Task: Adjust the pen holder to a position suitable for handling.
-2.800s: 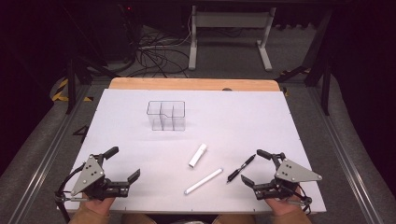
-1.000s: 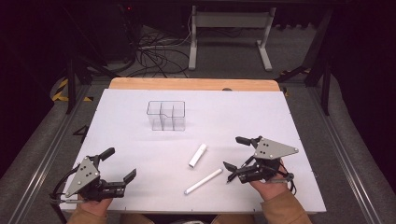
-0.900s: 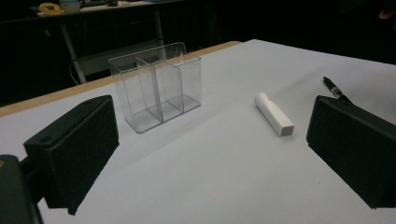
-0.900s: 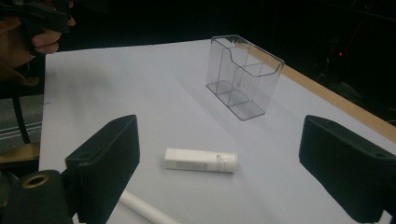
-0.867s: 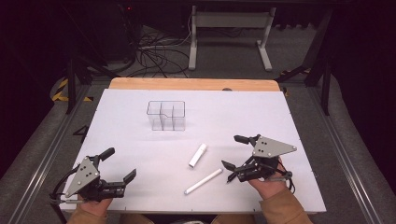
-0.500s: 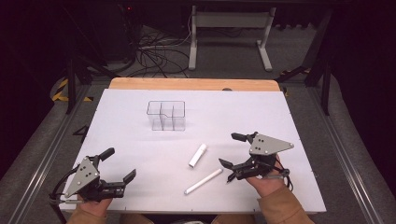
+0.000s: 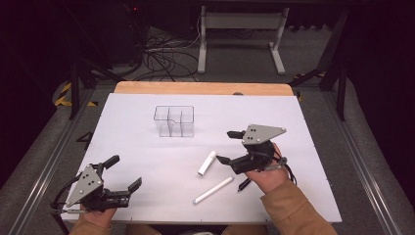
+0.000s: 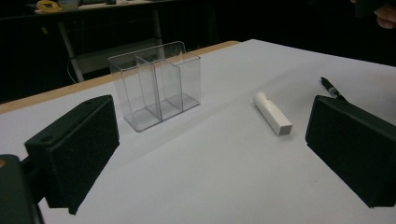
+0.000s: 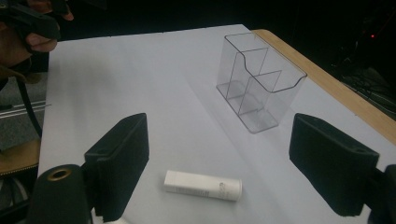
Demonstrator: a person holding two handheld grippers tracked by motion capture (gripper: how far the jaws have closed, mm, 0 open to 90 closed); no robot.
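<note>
Fingers (image 9: 123, 161) of the right gripper (image 7: 234, 147) stand apart, having just been closing slightly, with nothing clamped; the short stick (image 7: 207, 163) lies on the table (image 7: 127, 147) just below and between them. Left gripper (image 7: 123, 174) rests near the front edge, jaws wide, nothing held. Risk: a descent off the stick's centre would let one pad push it so it rolls toward the long stick (image 7: 213, 190) or pen (image 7: 243, 184) close by. Clear surface extends ahead to the organizer (image 7: 174, 121); the far wooden edge lies well beyond
</note>
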